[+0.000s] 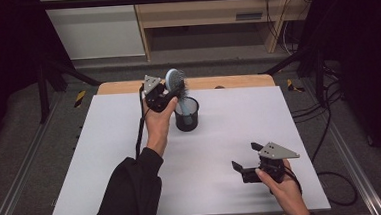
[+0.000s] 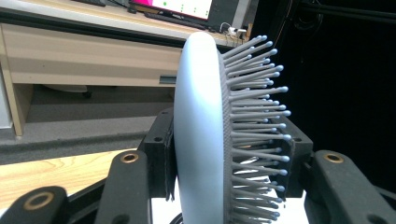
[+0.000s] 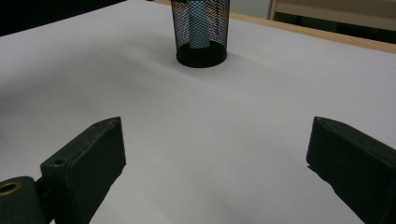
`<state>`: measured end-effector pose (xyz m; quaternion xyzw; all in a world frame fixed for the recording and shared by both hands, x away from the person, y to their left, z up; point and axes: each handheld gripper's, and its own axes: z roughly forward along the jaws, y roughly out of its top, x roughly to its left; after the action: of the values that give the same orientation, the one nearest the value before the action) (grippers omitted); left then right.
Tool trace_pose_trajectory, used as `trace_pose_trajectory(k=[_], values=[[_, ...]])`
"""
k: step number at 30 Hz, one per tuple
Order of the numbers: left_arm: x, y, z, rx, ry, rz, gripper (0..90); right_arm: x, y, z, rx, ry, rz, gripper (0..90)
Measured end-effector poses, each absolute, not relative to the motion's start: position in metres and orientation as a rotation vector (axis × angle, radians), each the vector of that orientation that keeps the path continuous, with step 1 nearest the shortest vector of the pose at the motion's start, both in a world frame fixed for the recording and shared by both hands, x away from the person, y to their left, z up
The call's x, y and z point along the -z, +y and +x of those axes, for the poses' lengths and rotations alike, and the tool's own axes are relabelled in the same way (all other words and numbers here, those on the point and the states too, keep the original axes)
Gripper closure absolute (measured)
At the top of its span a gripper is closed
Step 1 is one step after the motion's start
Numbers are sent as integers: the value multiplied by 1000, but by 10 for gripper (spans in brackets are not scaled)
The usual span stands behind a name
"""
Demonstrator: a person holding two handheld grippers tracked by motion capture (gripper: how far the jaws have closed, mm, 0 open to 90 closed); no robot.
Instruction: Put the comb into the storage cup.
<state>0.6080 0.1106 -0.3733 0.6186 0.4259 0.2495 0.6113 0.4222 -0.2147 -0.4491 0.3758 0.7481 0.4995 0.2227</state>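
- High view: the black mesh cup (image 1: pixel 187 114) stands on the far half of the white desk (image 1: pixel 131 156), and it serves as the landmark here. The left gripper (image 1: pixel 170 94) hovers just above and to the left of the cup's rim, clamped on the head of a pale blue hairbrush (image 1: pixel 175 80). The brush stands upright, its head above the cup and its handle reaching down into it. The left forearm, in a dark sleeve (image 1: pixel 129 196), stretches from the near edge up toward the cup.
- High view, other side: the right gripper (image 1: pixel 245 156) sits low over the desk, well apart from the cup, nearer the person and to the right. Its jaws are spread wide with nothing between them. The bare right hand (image 1: pixel 283 187) holds it from behind.
- Left gripper view: this one shows the grip close up. The jaws press on the hairbrush (image 2: pixel 201 135) from both sides, one on the smooth back, one among the bristles (image 2: pixel 257 107), which point right. A wooden shelf unit (image 2: pixel 70 51) stands beyond.
- Right gripper view: the mesh cup (image 3: pixel 201 30) stands straight ahead, far from the jaws, and the blue handle (image 3: pixel 198 28) shows through the mesh inside it. Bare desk (image 3: pixel 210 140) lies between the wide-parted jaws.
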Motion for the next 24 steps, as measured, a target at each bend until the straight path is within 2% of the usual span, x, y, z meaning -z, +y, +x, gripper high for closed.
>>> trace_pose_trajectory(k=[24], values=[[379, 110, 610, -536, 1010, 1398, 503, 449, -215, 423, -1378, 2067, 1038, 49]])
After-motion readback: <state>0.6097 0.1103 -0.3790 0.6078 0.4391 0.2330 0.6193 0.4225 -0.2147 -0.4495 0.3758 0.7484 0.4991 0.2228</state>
